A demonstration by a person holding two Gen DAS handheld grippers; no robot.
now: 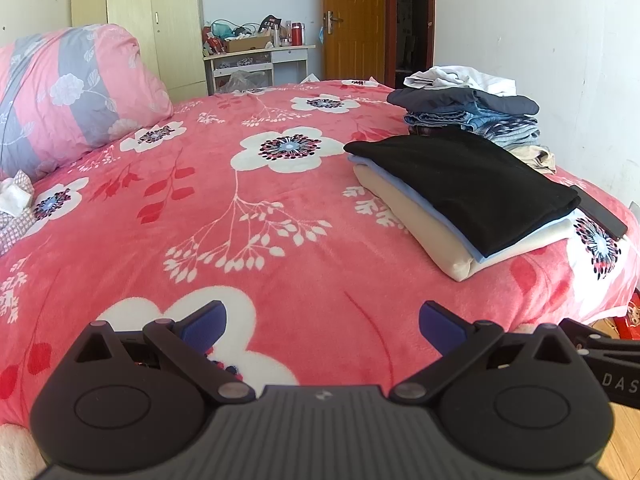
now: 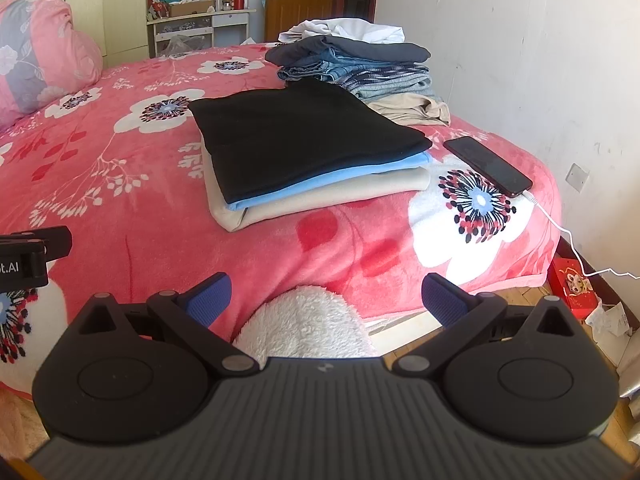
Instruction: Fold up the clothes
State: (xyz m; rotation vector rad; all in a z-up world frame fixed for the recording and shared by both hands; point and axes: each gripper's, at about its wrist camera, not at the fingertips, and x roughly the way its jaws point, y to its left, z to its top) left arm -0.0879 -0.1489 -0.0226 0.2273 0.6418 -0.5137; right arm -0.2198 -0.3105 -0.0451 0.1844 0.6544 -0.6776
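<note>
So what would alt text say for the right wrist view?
A neat stack of folded clothes, black on blue on beige, lies on a pink floral bedspread ahead of the open, empty right gripper. A phone charges beside it; a taller clothes pile sits behind.

It was a lived-in bedroom: a bed (image 1: 280, 208) under a pink floral blanket, a pale wardrobe (image 1: 152, 20), a cluttered desk (image 1: 260, 54), and a wooden door (image 1: 352, 20).

I am holding my left claw (image 1: 322, 326) wide open and empty over the pink floral blanket (image 1: 248, 216). Ahead to the right, a black garment (image 1: 472, 184) is lying folded atop blue and beige ones, near a taller pile (image 1: 468, 112).
</note>
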